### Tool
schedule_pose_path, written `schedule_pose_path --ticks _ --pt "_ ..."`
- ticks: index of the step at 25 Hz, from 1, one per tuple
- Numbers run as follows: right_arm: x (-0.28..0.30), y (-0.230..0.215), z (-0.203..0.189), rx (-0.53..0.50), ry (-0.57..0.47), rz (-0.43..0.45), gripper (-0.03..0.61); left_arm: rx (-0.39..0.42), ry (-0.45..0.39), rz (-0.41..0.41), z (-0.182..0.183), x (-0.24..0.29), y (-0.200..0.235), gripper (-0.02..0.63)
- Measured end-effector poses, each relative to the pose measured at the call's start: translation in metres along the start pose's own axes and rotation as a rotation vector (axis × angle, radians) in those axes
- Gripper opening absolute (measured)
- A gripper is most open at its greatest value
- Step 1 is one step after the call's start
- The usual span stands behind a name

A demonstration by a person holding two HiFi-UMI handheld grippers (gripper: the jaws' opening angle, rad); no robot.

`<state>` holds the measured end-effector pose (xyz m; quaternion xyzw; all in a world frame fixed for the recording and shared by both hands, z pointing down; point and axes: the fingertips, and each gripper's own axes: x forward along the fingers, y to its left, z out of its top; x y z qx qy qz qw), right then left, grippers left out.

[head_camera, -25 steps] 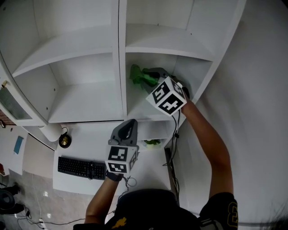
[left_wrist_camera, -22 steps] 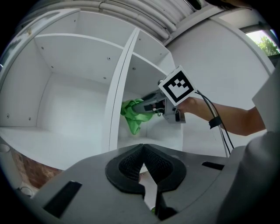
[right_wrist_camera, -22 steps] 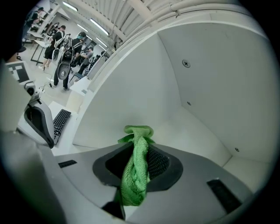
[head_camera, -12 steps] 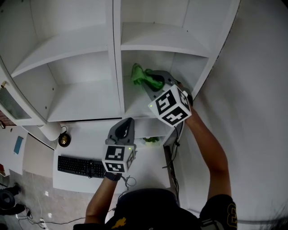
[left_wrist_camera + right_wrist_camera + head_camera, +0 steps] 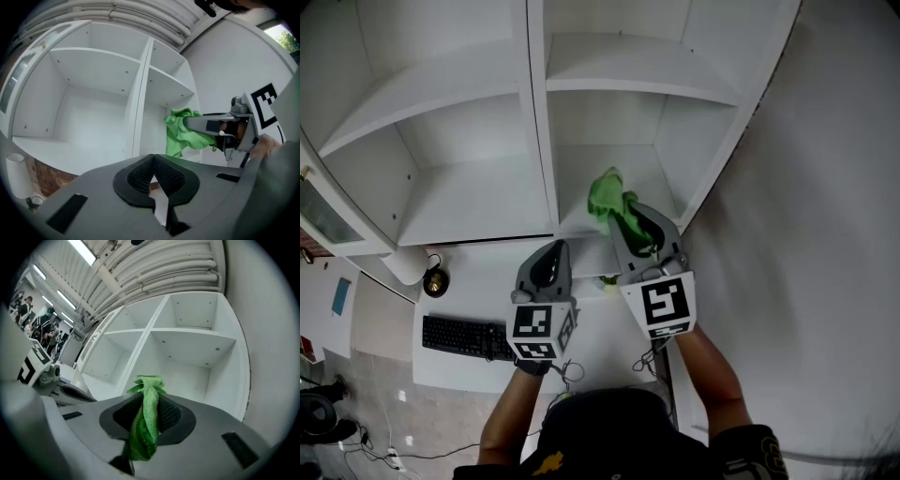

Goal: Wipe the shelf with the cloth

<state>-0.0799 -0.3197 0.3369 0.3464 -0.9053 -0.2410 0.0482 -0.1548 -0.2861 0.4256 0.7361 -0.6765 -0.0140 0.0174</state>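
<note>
A green cloth hangs bunched from my right gripper, which is shut on it. It is held at the front edge of the right-hand compartment of the white shelf, just above the board. The cloth is pinched between the right gripper's dark pads and droops over them. My left gripper is held below the shelf's middle divider, shut with nothing in it. In the left gripper view its tips meet, and the cloth shows ahead to the right.
The shelf has a left compartment and upper boards. Below it stands a white desk with a black keyboard, a white cylinder and a small dark round thing. A white wall closes the right side.
My right gripper has pulled back with the cloth from deep in the right compartment to its front edge. The left gripper has barely moved.
</note>
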Motion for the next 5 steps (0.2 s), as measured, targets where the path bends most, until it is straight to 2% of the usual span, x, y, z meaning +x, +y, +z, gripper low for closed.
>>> schedule_pose_path --ticks 5 --pt "-0.020 0.020 -0.016 0.090 -0.072 -0.049 0.077 -0.003 -0.053 0.024 0.003 -0.003 0.002 0.017"
